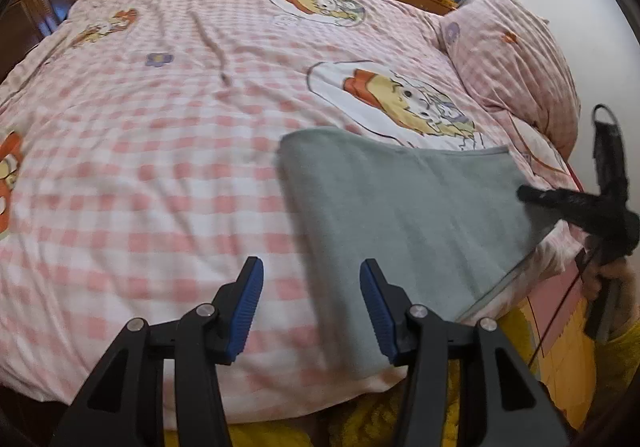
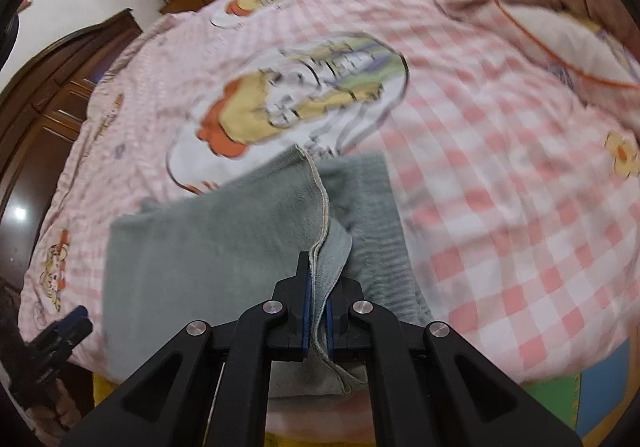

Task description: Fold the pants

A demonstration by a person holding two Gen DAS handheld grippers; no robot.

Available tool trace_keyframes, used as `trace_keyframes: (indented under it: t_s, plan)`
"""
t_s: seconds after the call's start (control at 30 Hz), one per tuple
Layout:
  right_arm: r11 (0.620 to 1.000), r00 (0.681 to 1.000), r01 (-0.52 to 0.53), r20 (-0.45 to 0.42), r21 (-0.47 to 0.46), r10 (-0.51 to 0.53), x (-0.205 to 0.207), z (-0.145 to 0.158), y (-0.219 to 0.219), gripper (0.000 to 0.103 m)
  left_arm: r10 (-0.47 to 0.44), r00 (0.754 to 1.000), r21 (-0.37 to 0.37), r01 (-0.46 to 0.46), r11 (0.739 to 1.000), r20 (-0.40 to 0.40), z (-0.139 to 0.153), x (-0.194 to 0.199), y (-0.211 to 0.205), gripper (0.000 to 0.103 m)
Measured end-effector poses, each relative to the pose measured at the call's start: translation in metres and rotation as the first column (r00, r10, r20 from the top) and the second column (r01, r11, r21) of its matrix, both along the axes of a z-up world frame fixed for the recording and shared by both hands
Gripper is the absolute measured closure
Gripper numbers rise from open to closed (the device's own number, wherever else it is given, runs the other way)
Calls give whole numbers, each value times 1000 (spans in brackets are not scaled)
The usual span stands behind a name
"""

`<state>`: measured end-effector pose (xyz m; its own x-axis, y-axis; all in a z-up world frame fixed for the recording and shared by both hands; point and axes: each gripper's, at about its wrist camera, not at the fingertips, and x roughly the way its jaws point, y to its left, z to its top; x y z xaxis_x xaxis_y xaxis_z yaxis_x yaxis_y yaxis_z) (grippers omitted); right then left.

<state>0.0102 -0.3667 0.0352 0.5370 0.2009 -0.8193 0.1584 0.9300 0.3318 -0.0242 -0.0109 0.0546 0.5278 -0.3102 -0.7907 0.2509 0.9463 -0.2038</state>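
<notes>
The left gripper [image 1: 311, 307] hangs over the bed's checked quilt [image 1: 140, 167], jaws spread wide and holding nothing. The grey pants [image 1: 400, 207] lie just ahead and to the right of those jaws, running away toward the pillow [image 1: 516, 63]. The right gripper [image 2: 318, 307] is nearer: its jaws are pinched on the pants' seamed edge, lifting that layer. Nothing blocks the way.

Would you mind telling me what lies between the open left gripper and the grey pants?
Only bare pink checked bedcover: in the left wrist view, the left gripper hovers open beside the pants.
</notes>
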Motion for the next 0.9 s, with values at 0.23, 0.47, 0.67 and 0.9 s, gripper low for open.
trace_keyframes:
  t_s: [0.23, 0.47, 0.67, 0.9]
  plan:
    - [986, 980, -35, 190, -162, 66, -26, 40, 25, 97, -75, 997, 41, 74, 996, 19, 0, 13, -32, 50]
    - [969, 996, -19, 83, -247, 40, -18, 14, 21, 97, -90, 996, 31, 90, 996, 8, -12, 33, -50, 50]
    - [998, 997, 64, 29, 24, -65, -18, -6, -20, 92, -100, 995, 89, 100, 991, -8, -29, 46, -59, 50]
    - [998, 994, 48, 102, -44, -43, -20, 28, -19, 71, -121, 993, 130, 120, 984, -3, -37, 45, -61, 50]
